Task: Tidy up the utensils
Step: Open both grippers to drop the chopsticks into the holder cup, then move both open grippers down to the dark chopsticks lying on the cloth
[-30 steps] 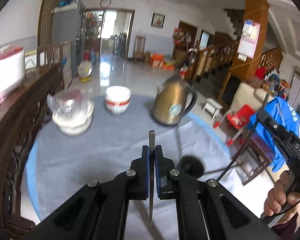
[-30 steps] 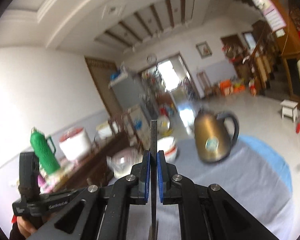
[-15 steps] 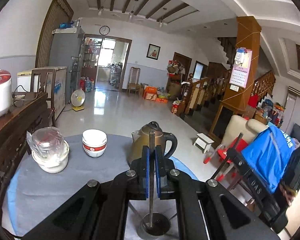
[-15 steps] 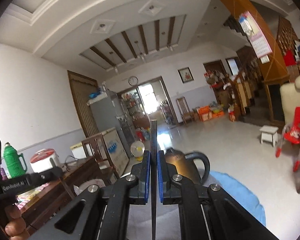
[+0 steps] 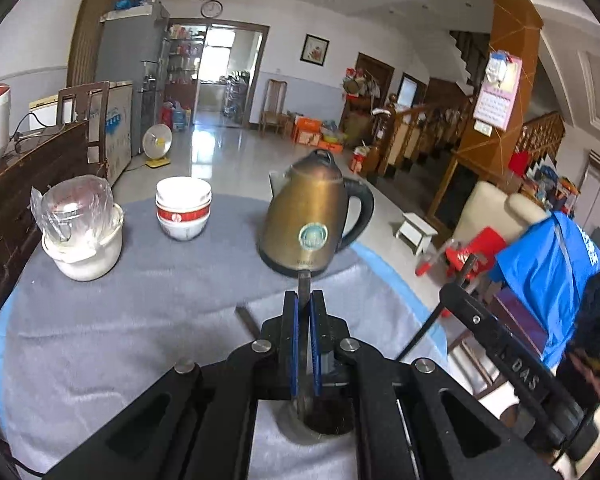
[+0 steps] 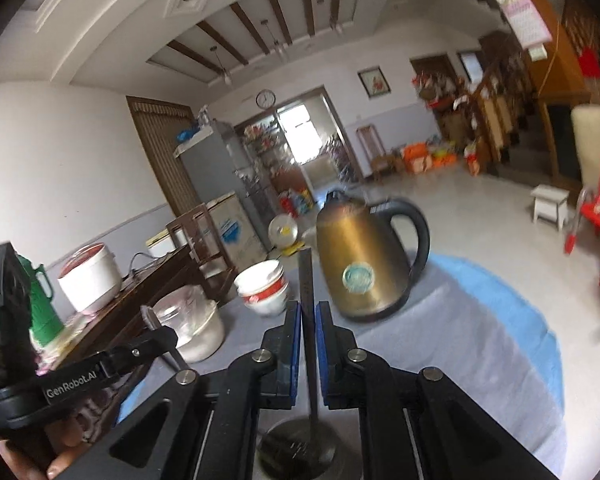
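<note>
My left gripper (image 5: pixel 304 312) is clamped on the flat dark handle of a utensil (image 5: pixel 304 280); the handle stands upright between the blue pads and pokes up past the fingertips, while its lower end drops to a round metal head (image 5: pixel 328 424) just above the grey tablecloth (image 5: pixel 140 312) (a strainer or a ladle, I cannot tell which from this angle); my right gripper (image 6: pixel 308 320) is likewise closed tight on a second utensil (image 6: pixel 306 280), its slim handle vertical between the pads and its perforated round head (image 6: pixel 296 448) visible low down between the arms of the tool; in the left wrist view the right gripper's black body (image 5: pixel 512 364) sits off to the right beyond the table edge, and in the right wrist view my left hand (image 6: pixel 40 452) wraps the other tool's grip at the lower left; farther back on the cloth stand a brass-coloured kettle (image 5: pixel 312 220) with a black handle, a stack of white bowls with a red band (image 5: pixel 184 208) to its left, and a white pot holding a plastic-wrapped glass jar (image 5: pixel 80 224) near the left edge, all well apart from both utensils.
</note>
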Demonstrator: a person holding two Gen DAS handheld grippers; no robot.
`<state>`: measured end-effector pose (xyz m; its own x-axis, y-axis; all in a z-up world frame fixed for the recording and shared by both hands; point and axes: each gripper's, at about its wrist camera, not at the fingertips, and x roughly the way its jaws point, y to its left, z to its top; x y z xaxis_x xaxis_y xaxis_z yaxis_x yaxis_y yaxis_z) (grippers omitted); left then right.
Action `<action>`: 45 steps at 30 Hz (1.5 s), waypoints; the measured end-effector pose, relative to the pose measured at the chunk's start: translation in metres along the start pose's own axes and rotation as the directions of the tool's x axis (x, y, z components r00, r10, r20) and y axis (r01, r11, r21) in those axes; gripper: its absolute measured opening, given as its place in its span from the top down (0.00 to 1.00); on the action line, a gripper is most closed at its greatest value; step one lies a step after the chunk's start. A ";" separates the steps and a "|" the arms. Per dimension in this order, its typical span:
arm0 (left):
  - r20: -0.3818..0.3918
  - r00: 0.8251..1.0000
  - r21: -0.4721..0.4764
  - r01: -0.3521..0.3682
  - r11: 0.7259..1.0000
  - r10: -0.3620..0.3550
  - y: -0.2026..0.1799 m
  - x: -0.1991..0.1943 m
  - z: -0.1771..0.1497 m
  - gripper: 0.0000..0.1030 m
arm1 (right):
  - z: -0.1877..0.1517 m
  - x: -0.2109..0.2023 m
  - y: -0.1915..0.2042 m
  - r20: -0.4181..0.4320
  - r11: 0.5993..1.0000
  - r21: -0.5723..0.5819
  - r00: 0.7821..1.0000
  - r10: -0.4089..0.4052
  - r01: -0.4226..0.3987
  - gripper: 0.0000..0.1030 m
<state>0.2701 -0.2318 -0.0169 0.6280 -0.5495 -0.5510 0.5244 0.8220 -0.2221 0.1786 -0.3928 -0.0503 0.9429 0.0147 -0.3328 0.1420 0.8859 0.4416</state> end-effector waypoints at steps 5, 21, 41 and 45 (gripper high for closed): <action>-0.004 1.000 0.046 0.003 0.999 -0.003 0.017 -0.034 -0.020 0.84 | -0.014 -0.014 -0.019 -0.038 0.997 0.079 0.999 0.029 -0.026 0.81; -0.341 0.935 -0.108 -0.137 0.985 0.093 0.128 -0.038 -0.139 0.66 | -0.126 -0.075 -0.014 -0.189 0.989 0.122 0.977 0.101 -0.078 0.43; -0.466 0.881 -0.088 -0.144 0.986 0.087 0.089 0.020 -0.196 0.53 | -0.178 -0.005 -0.031 -0.218 0.971 0.189 0.958 0.184 -0.143 0.43; -0.463 0.881 -0.095 -0.156 0.983 0.095 0.100 0.011 -0.198 0.53 | -0.178 0.003 -0.029 -0.223 0.969 0.187 0.953 0.203 -0.163 0.43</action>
<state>0.2162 -0.1261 -0.2045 0.3370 -0.3371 -0.8791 0.3633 0.9080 -0.2089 0.1232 -0.3364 -0.2124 0.8604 0.2978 -0.4136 0.0403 0.7693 0.6376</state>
